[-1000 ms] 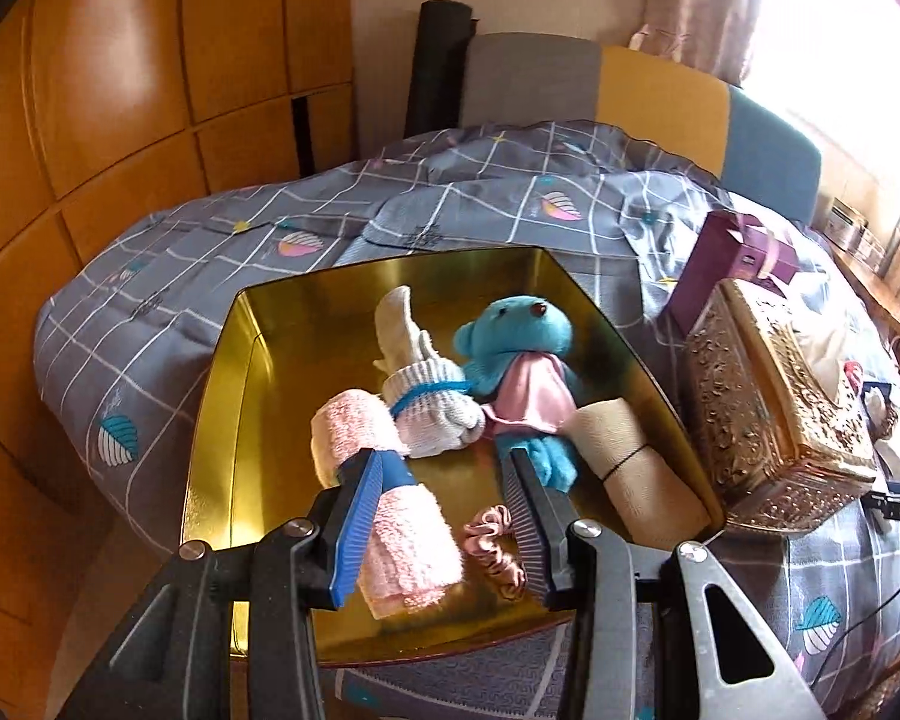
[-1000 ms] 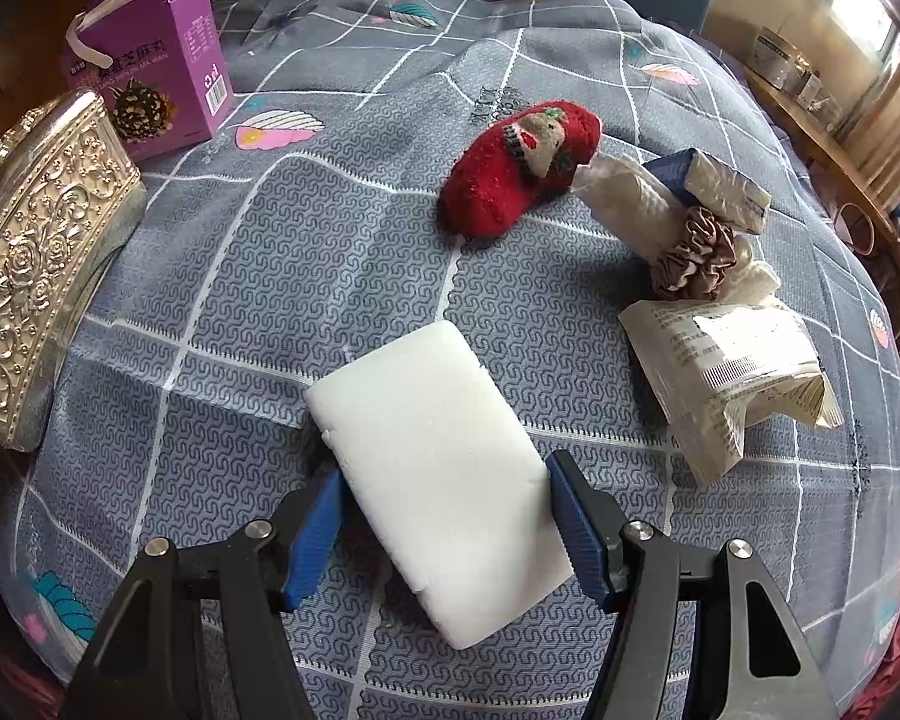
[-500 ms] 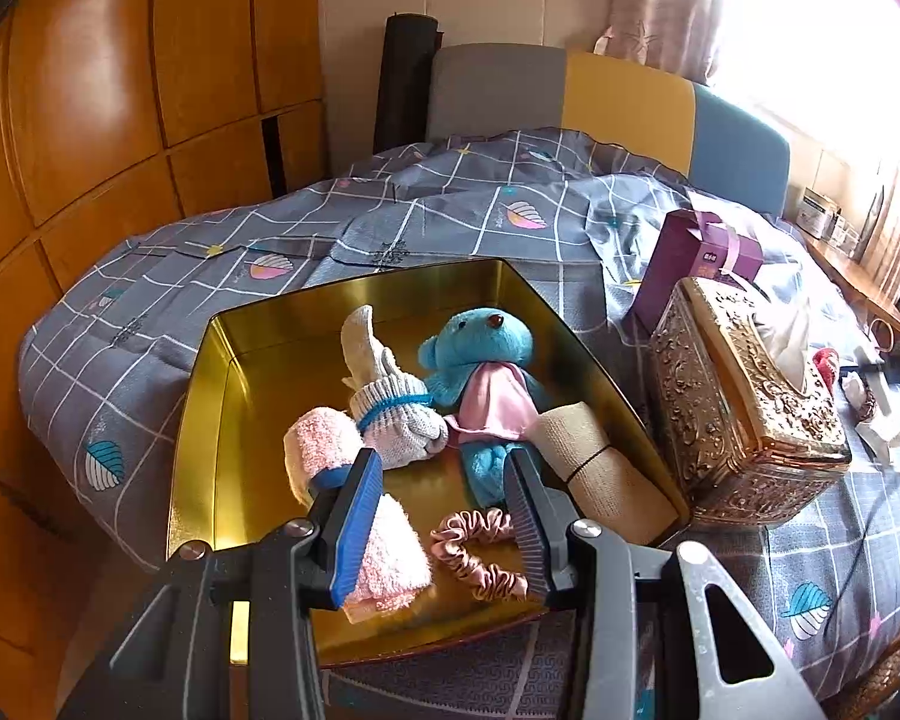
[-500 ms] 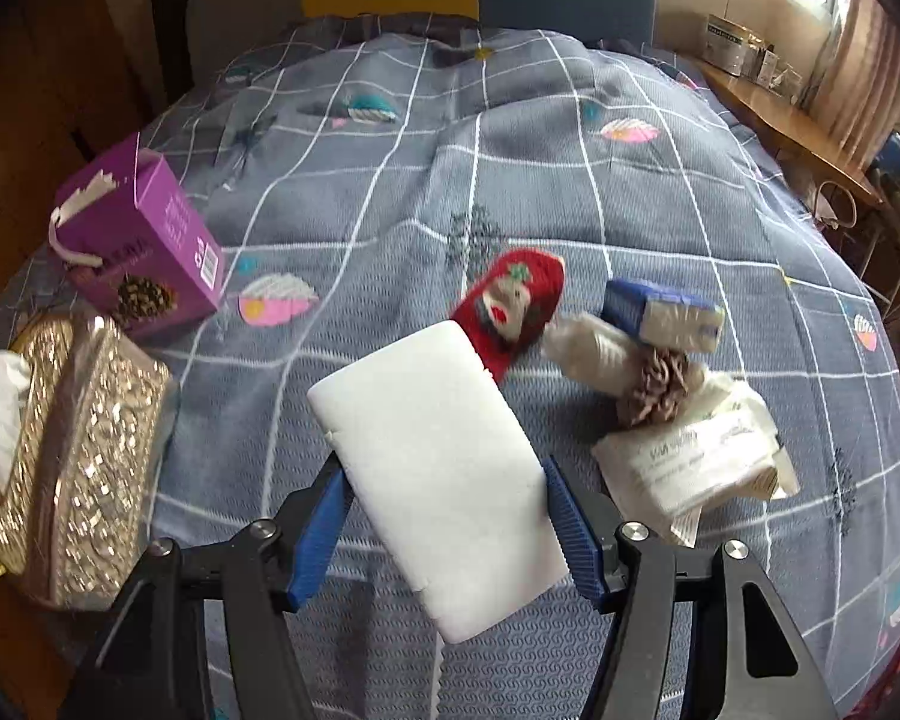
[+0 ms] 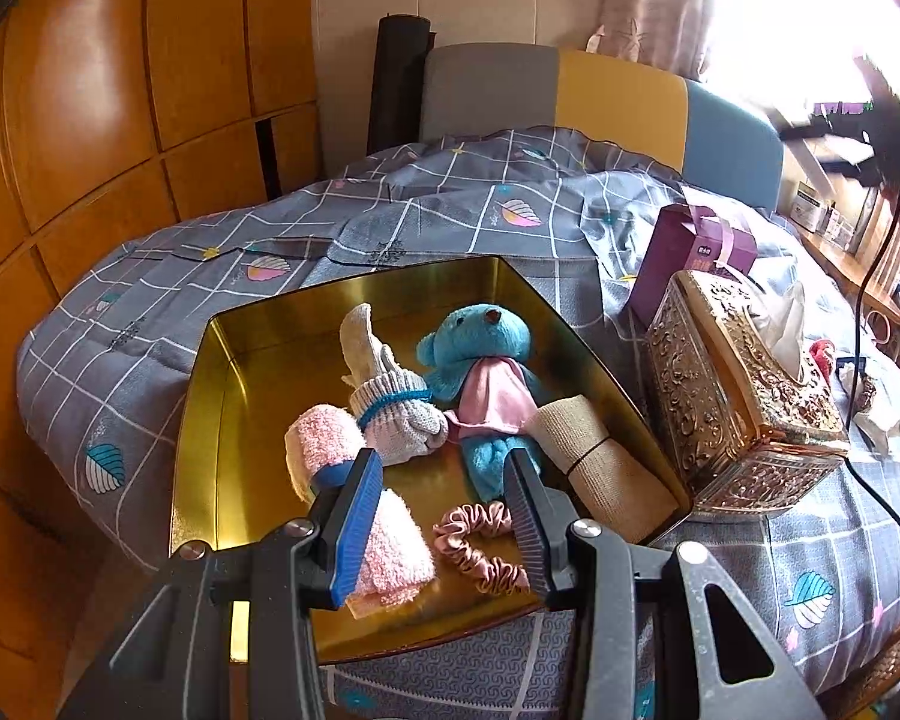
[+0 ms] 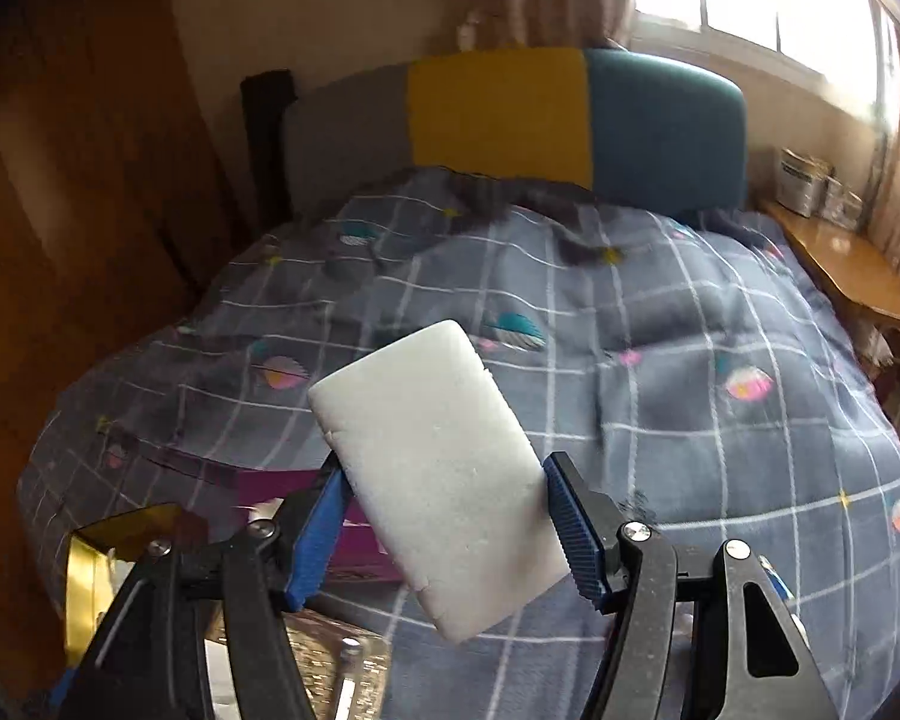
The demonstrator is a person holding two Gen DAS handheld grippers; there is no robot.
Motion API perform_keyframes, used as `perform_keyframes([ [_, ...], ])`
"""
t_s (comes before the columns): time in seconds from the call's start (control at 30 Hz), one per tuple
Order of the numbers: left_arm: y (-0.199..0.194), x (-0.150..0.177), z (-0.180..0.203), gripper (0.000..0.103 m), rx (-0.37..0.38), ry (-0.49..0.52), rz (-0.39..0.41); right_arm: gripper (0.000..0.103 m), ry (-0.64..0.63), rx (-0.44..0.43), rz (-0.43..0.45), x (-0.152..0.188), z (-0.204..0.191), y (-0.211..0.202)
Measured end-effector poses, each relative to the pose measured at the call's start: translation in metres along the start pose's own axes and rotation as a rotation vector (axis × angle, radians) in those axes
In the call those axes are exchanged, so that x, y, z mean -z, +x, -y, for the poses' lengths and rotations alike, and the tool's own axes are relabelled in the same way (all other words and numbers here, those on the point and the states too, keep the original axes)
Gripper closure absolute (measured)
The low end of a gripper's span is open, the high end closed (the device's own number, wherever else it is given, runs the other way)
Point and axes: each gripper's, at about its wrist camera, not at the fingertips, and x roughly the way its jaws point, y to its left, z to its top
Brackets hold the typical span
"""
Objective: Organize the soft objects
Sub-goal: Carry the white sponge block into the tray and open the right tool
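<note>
White sponge block (image 6: 444, 474) clamped between the blue pads of the right tongs (image 6: 447, 531), tilted, raised above the quilted bed (image 6: 690, 372). Left tongs (image 5: 444, 516) spread apart, gripping nothing, hovering over the near end of the gold tray (image 5: 210, 420). Lying inside that tray: pink towel roll (image 5: 354, 498) by the left pad, pink scrunchie (image 5: 480, 546) between the pads, blue teddy bear (image 5: 480, 372), knitted glove (image 5: 390, 408), beige roll (image 5: 594, 450). Just beside the tray, ornate tissue box (image 5: 738, 396).
</note>
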Motion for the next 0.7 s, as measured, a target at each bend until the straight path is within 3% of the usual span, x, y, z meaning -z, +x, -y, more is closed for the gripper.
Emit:
perform_keyframes([
  [0.13, 0.000, 0.000, -0.003, 0.061, -0.008, -0.002, 0.005, 0.038, -0.189, -0.175, 0.007, 0.017, -0.065, -0.011],
  [0.3, -0.001, 0.001, -0.006, 0.061, -0.014, -0.010, 0.004, 0.038, -0.389, -0.324, -0.076, 0.068, -0.123, -0.020],
  [0.47, -0.002, 0.003, -0.008, 0.061, -0.020, -0.015, 0.006, 0.038, -0.487, -0.402, -0.174, 0.119, -0.156, -0.018],
  [0.7, -0.008, 0.004, -0.013, 0.061, -0.043, -0.028, 0.021, 0.038, -0.511, -0.463, -0.244, 0.163, -0.185, 0.000],
])
